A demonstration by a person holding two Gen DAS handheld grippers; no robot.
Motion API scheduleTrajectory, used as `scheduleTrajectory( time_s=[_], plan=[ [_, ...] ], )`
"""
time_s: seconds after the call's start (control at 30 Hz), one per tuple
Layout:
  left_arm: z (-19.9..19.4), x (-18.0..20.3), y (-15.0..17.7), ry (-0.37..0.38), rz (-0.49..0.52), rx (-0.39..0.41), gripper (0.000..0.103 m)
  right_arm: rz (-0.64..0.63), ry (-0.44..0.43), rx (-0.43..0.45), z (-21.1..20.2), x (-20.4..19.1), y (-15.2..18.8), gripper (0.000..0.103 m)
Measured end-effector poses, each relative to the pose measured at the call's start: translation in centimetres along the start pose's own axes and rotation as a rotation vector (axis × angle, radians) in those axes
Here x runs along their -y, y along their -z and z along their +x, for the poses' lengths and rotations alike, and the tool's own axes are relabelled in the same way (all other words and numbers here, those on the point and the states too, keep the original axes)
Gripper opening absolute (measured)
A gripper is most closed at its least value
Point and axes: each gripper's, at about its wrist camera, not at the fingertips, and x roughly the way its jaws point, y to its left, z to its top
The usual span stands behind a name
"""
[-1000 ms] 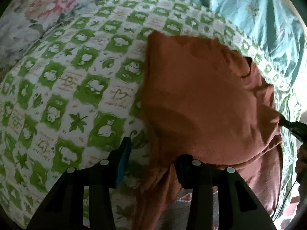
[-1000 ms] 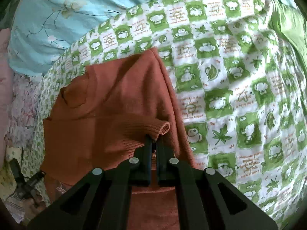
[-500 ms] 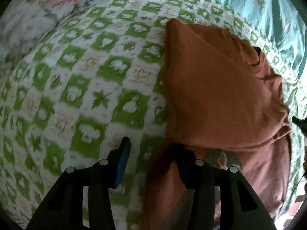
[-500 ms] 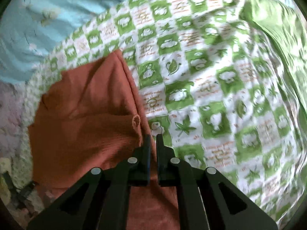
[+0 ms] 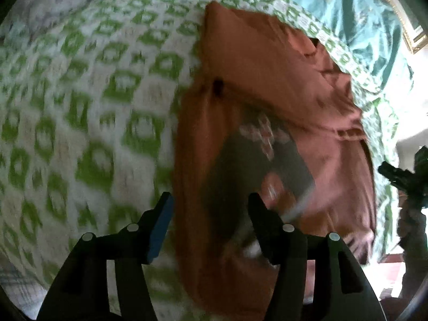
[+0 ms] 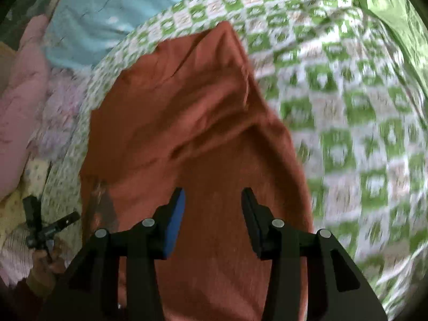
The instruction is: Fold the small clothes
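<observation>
A rust-orange small garment (image 5: 267, 80) lies on the green-and-white checked bedspread (image 5: 80, 107), its upper part folded over. A grey printed patch (image 5: 240, 165) shows below the fold. My left gripper (image 5: 210, 210) hovers over the garment's left edge with jaws opening. Cloth lies under the gap and the pads do not press on it. In the right wrist view the garment (image 6: 187, 107) fills the middle. My right gripper (image 6: 212, 204) is above it, jaws opening, nothing pinched. Each view shows the other gripper at its edge: the right one (image 5: 401, 176), the left one (image 6: 45, 227) in a hand.
A teal floral sheet (image 5: 347, 8) lies beyond the bedspread, with a pale floral quilt (image 5: 53, 5) at the far left. A pink quilt (image 6: 24, 93) is at the left of the right wrist view, and a plain green cloth (image 6: 388, 18) at its upper right.
My right gripper was shut on the sleeve cuff; it has let go and its jaws have parted. The left jaws stand wider. Both views have drawn back and are blurred by motion.
</observation>
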Motion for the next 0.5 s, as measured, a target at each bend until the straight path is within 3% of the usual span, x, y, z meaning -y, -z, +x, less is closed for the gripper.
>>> scheduleTrajectory(
  time_s=[0.2,0.3,0.37,0.5],
  plan=[
    [-0.4,-0.1,5.2,0.035,-0.014,-0.078,0.062,0.022,-0.059,-0.033,-1.6,1.0,4.8,0.045],
    [-0.7,-0.6,7.7,0.086,-0.042,-0.118,0.063,0.033,-0.075,-0.05,-2.4,1.9,6.7,0.045],
    [-0.2,-0.4,9.3,0.132,-0.05,-0.152,0.063,0.024,-0.082,-0.057,-3.0,2.2,7.7,0.045],
    [1.5,0.7,11.2,0.149,-0.033,-0.189,0.061,-0.003,-0.077,-0.091,-4.3,3.1,10.4,0.046]
  ],
)
